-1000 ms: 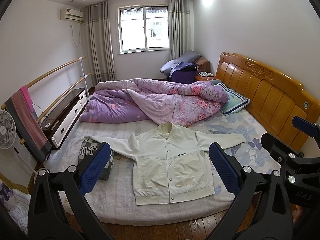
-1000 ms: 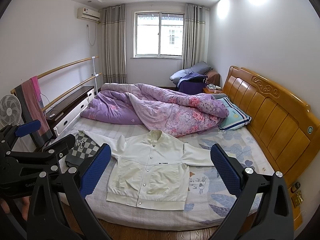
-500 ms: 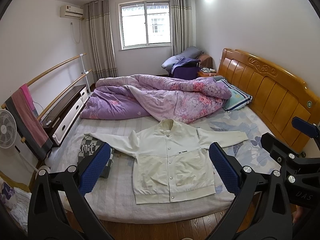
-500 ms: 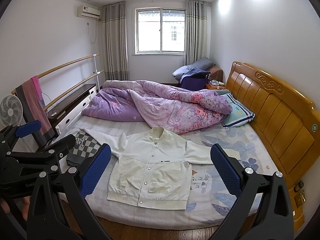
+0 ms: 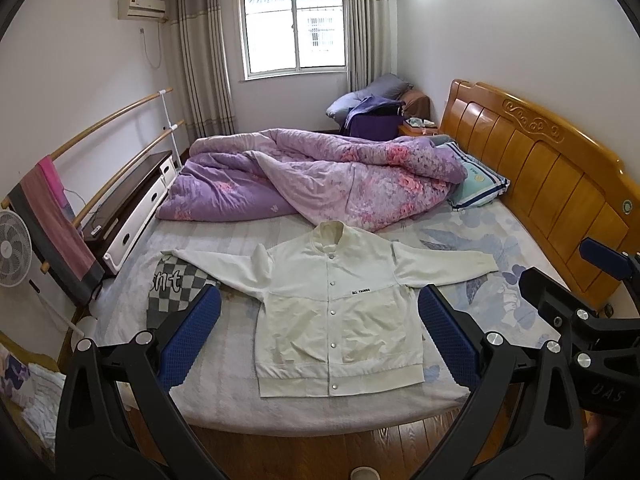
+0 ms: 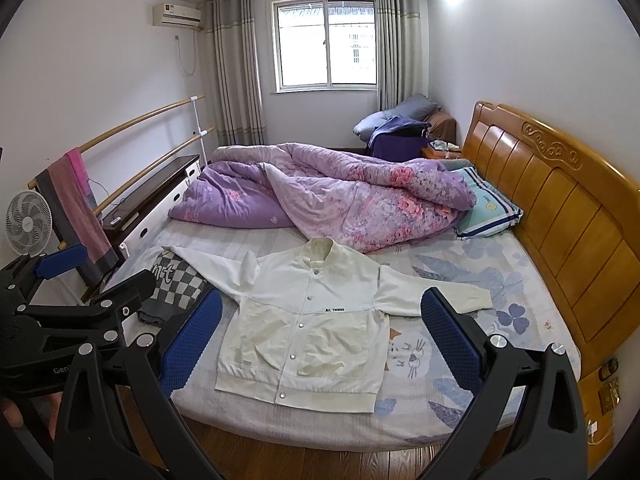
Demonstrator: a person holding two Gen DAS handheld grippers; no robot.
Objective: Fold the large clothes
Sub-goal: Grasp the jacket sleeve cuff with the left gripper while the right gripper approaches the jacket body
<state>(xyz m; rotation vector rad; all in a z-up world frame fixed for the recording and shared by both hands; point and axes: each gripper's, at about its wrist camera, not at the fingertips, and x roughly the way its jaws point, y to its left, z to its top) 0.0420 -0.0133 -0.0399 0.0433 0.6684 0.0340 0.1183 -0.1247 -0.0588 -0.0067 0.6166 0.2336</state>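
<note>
A white snap-button jacket lies flat, front up, on the bed, collar towards the quilt, both sleeves spread out; it also shows in the right wrist view. My left gripper is open and empty, held above the floor at the bed's near edge, apart from the jacket. My right gripper is open and empty, at the same edge, to the right of the left one. The left gripper's body shows at the left of the right wrist view.
A checkered black-and-white garment lies under the jacket's left sleeve. A purple flowered quilt is bunched across the far half of the bed. A pillow and wooden headboard are right; a fan and towel rail stand left.
Both grippers have tilted down a little, so the bed and jacket sit higher in both views. The jacket has not moved. Both grippers stay open.
</note>
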